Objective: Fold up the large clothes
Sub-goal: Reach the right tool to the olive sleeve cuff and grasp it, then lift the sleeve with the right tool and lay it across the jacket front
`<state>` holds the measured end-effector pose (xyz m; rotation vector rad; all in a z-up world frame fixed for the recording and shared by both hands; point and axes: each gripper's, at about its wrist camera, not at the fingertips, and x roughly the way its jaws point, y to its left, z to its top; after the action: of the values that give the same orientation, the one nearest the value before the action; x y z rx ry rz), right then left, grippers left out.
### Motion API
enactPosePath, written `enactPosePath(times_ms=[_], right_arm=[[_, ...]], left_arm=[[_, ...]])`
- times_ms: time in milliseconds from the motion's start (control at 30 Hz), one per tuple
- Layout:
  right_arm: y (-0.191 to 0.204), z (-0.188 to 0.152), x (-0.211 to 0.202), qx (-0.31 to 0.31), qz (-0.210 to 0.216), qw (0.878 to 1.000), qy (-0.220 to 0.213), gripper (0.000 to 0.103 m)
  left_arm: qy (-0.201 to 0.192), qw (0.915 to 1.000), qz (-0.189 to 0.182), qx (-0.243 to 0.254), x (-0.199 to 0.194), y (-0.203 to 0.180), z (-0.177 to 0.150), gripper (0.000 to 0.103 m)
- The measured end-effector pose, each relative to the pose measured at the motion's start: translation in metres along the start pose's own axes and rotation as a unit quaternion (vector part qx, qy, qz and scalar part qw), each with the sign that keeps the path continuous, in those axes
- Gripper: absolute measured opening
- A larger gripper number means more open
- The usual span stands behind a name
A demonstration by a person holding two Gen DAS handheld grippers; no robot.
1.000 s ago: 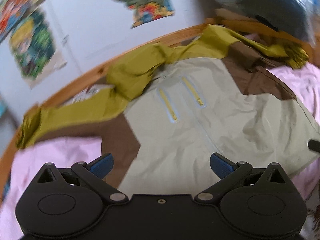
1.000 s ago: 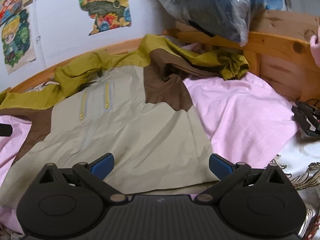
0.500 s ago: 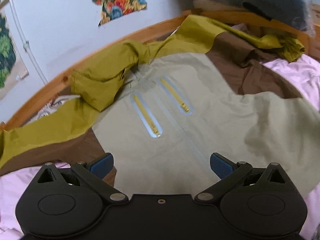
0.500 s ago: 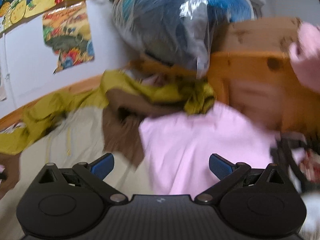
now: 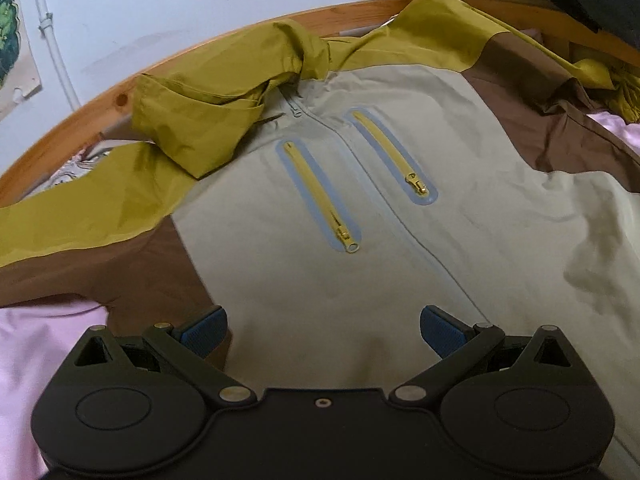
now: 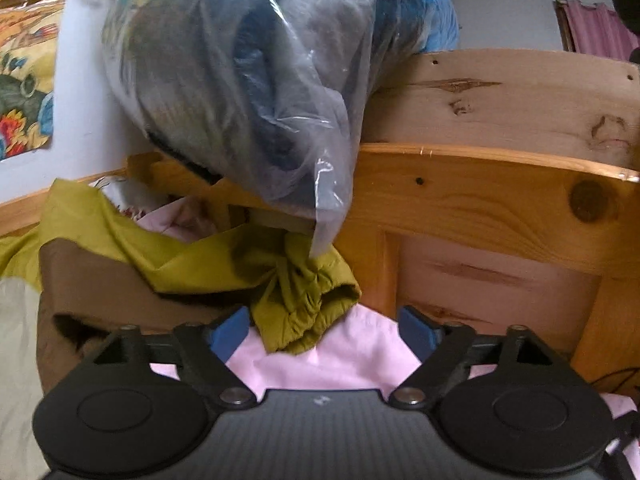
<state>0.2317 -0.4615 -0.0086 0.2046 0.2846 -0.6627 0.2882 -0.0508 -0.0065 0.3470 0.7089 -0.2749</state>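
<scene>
A large jacket (image 5: 400, 208) in beige, brown and olive lies spread face up on a pink sheet (image 5: 28, 360), with two yellow chest zips. Its olive hood (image 5: 208, 120) is bunched at the far left. My left gripper (image 5: 322, 330) is open and empty, just above the beige front near the left brown side panel. In the right wrist view the olive sleeve cuff (image 6: 308, 312) lies crumpled on the pink sheet (image 6: 352, 360). My right gripper (image 6: 324, 330) is open, its fingers on either side of the cuff, close to it.
A wooden bed frame (image 6: 480, 208) rises right behind the cuff. A clear plastic bag of dark clothes (image 6: 248, 80) hangs over the frame and touches the sleeve. A wooden rail (image 5: 100, 112) and a white wall with posters border the far side.
My left gripper moved forward over the jacket's chest. My right gripper swung right and forward from the jacket's hem to the sleeve cuff by the bed frame. Both stayed open.
</scene>
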Motion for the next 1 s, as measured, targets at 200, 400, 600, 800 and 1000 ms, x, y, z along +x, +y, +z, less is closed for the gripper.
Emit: enactPosePath(times_ms=[200, 400, 600, 800, 1000], right_arm=[[0.007, 0.01, 0.018, 0.002, 0.0, 1.0, -0.013, 0.074], [0.017, 0.015, 0.037, 0.001, -0.036, 0.999, -0.006, 0.044], [0.03, 0.006, 0.009, -0.022, -0.01, 1.0, -0.009, 0.01], [0.077, 0.005, -0.074, -0.118, 0.087, 0.989, -0.03, 0.009], [0.12, 0.049, -0.146, -0.147, 0.219, 0.964, -0.033, 0.008]], left_arm=[[0.0, 0.9999, -0.016, -0.001, 0.008, -0.004, -0.003, 0.102], [0.0, 0.9998, -0.015, -0.012, 0.009, 0.003, -0.007, 0.102], [-0.011, 0.9977, -0.018, -0.065, 0.011, 0.024, -0.003, 0.102], [-0.044, 0.9925, -0.03, -0.11, 0.004, 0.038, 0.002, 0.102], [-0.073, 0.9861, -0.044, -0.143, -0.008, 0.056, 0.0, 0.102]])
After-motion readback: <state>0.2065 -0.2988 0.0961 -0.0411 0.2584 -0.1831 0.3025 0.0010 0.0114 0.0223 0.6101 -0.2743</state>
